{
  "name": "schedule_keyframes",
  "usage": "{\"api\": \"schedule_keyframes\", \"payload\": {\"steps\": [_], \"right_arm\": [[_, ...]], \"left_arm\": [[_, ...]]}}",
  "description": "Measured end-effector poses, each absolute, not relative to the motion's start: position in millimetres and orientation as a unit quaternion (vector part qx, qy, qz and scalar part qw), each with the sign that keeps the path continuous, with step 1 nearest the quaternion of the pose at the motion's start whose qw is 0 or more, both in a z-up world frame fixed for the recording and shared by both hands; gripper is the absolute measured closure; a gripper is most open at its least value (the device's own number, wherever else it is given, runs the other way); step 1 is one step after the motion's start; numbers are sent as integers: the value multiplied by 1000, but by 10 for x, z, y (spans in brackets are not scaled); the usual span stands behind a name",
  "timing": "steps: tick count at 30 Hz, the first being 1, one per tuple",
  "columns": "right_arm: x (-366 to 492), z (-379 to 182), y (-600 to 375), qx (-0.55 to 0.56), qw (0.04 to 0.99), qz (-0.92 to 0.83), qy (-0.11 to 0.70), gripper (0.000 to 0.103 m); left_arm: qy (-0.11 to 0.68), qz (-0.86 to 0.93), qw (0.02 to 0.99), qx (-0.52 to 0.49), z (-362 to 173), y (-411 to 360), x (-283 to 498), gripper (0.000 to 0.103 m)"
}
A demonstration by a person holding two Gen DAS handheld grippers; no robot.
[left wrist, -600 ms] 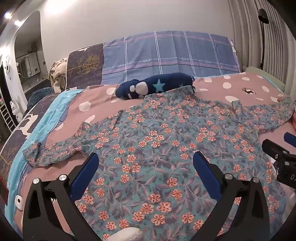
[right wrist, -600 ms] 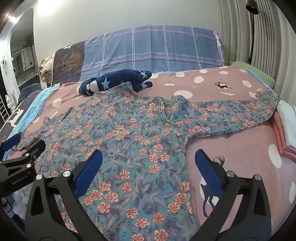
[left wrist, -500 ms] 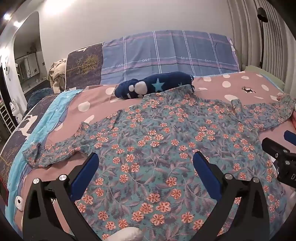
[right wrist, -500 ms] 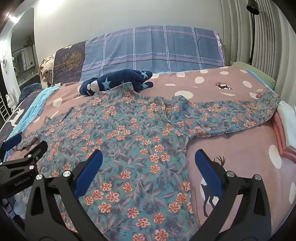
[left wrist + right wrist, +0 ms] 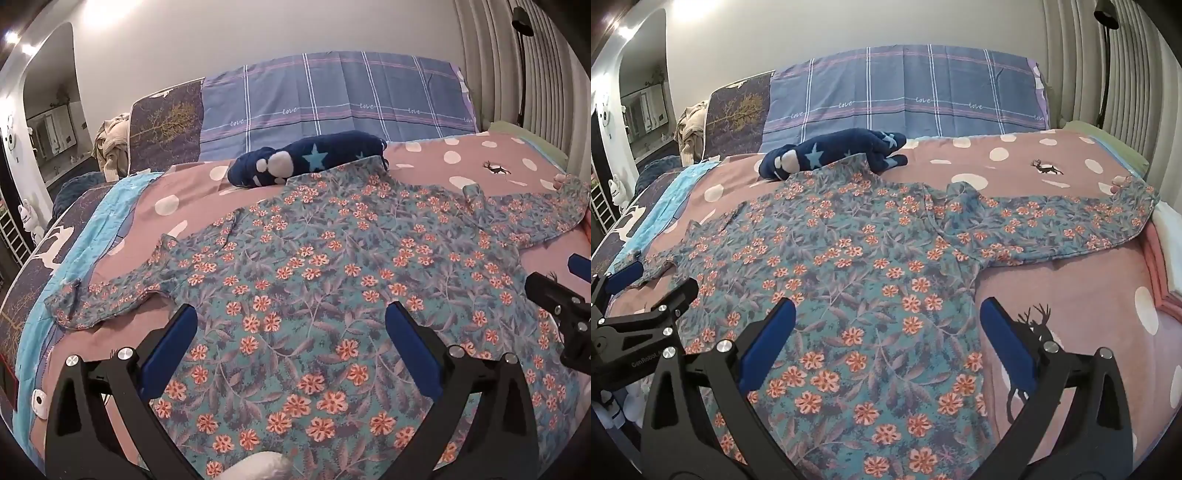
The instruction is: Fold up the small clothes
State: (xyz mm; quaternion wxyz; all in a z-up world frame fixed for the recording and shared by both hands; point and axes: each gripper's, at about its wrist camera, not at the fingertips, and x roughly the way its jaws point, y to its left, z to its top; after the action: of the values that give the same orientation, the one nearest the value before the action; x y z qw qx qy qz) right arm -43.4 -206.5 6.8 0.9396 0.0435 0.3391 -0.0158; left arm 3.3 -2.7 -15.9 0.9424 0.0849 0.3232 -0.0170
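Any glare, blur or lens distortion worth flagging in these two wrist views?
Left wrist: sharp floral shirt, ceiling-light glare upper left, bed bowed by fisheye, corners vignetted black. Right wrist: equally sharp, same glare; curtain folds curve.

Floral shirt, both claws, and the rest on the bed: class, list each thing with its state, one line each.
Floral shirt: spread flat on the bedspread, sleeves out to both sides, unfolded.
Left claw: open, holding nothing, over the shirt.
Right claw: open, holding nothing, over the shirt's side edge.
Navy star plush: lying on its side at the collar.
Pink dotted bedspread: laid out under the shirt.
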Motion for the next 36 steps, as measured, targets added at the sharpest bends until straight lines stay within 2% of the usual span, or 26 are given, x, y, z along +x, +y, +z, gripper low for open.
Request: {"api": "schedule_keyframes", "payload": {"steps": [13, 22, 36], "right_arm": [[-460, 65, -2053, 40, 939, -15, 341, 2], [-473, 101, -2048, 36, 941, -16, 335, 2], [-498, 167, -2028, 34, 946, -17, 322, 2]], "left_arm": [[315, -20, 945, 89, -133, -25, -44, 1], [272, -11, 957, 103, -114, -17, -89, 1], [275, -18, 956, 99, -26, 34, -99, 1]]}}
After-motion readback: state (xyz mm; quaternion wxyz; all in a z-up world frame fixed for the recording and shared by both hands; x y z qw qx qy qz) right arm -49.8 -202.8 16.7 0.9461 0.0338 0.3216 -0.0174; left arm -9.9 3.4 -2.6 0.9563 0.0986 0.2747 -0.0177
